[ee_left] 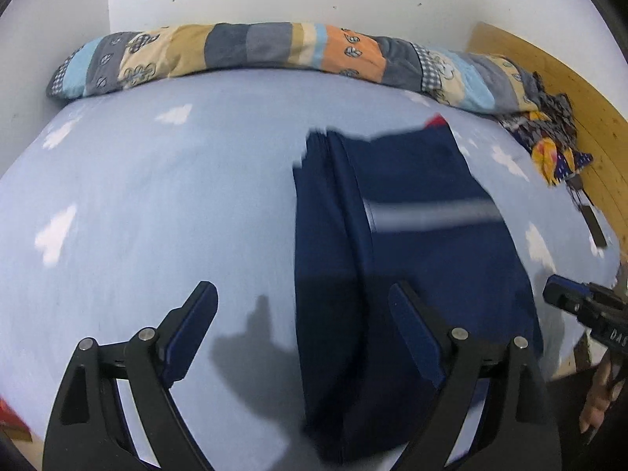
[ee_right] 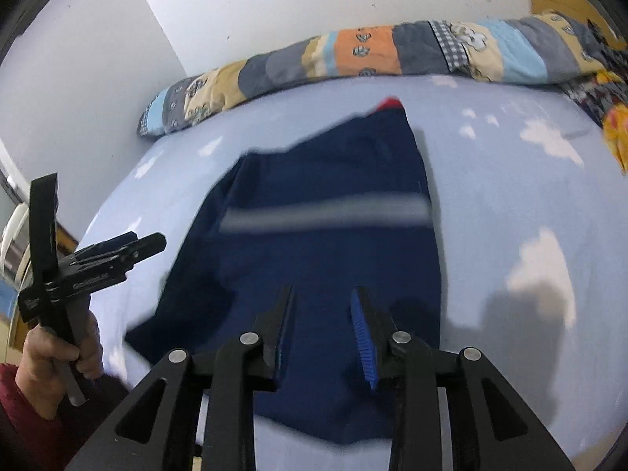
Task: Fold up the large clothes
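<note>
navy garment (ee_right: 325, 243), folded lengthwise, lies flat on the bed (ee_left: 157, 196) near its right side; a loose flap at its left edge could drag open, in my judgement, if one corner is pinched alone. right gripper (ee_right: 324, 329) hangs over its near end, partly parted, grasping nothing. left gripper (ee_left: 302, 325) straddles its left edge, spread wide, empty.

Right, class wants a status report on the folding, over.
Left tool open, empty. Right tool open, empty. Navy garment lies folded on blue sheet. Nothing in the way.
</note>
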Tool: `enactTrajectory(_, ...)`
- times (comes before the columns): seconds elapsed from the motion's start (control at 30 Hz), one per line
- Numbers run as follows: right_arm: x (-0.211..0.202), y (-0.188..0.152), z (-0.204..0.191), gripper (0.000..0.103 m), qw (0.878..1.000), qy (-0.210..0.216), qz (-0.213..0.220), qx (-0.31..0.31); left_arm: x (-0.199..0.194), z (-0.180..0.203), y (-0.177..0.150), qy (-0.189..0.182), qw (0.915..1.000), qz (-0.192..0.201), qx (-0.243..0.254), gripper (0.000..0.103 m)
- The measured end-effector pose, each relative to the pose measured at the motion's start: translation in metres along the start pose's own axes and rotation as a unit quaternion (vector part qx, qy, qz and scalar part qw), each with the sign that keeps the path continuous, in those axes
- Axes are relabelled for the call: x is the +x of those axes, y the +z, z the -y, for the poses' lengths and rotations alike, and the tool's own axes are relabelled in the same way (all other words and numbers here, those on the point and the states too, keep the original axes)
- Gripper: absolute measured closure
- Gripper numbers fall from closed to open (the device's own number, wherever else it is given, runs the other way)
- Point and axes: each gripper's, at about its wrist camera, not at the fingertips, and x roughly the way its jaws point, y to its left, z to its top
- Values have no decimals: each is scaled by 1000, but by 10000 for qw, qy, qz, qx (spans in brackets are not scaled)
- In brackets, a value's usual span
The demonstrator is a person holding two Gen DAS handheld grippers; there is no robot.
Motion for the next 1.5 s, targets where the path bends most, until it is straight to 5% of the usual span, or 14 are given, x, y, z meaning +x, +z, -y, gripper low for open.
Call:
enactTrajectory(0.17, -12, -50, 9, 71, 9995, -163, -219, 146, 21, 11, -41, 377, 9985, -327, 245, 12)
enactTrajectory(0.27, 5, -68, 17, 74, 9956, -545, -748, 137, 26, 15, -48, 506, 9975, -243, 433, 11)
enactTrajectory(0.43, -4, -70, 16, 71, 9959, -706, -560, -12, -1, 21, -56, 655, 9969, 151, 414, 11)
enactTrajectory(0.57, -17, -77, 10, 71, 9986, -358, -345, 173, -17, 32, -72, 489, 9970, 419, 432, 11)
enactTrajectory(0.67, 0, -84, 3, 68, 9953, -674, -694, 10, 8, 38, -79, 695, 9950, -146, 700, 11)
enactTrajectory(0.8, 17, -86, 3, 69, 9904, -859, -1077, 79, -5, 39, -74, 747, 9956, 35, 557, 11)
enactTrajectory(1.0, -43, -97, -23, 64, 9978, -651, 51, -128, -56, 62, -74, 690, 9924, 889, 489, 11)
enactTrajectory(1.13, -75, -115, -41, 59, 9924, -989, 661, -303, -87, 77, -93, 572, 9905, 1194, 384, 11)
enactTrajectory(1.3, -117, -135, -66, 27, 9809, -1228, 1427, -486, -122, 86, -108, 438, 9839, 1661, 497, 0)
enactTrajectory(1.4, -125, -137, -68, 13, 9768, -1263, 1691, -360, -114, 84, -103, 421, 9843, 1633, 526, 0)
enactTrajectory(1.5, -116, -137, -58, 13, 9775, -1431, 1544, -107, -90, 82, -103, 593, 9903, 1095, 616, 0)
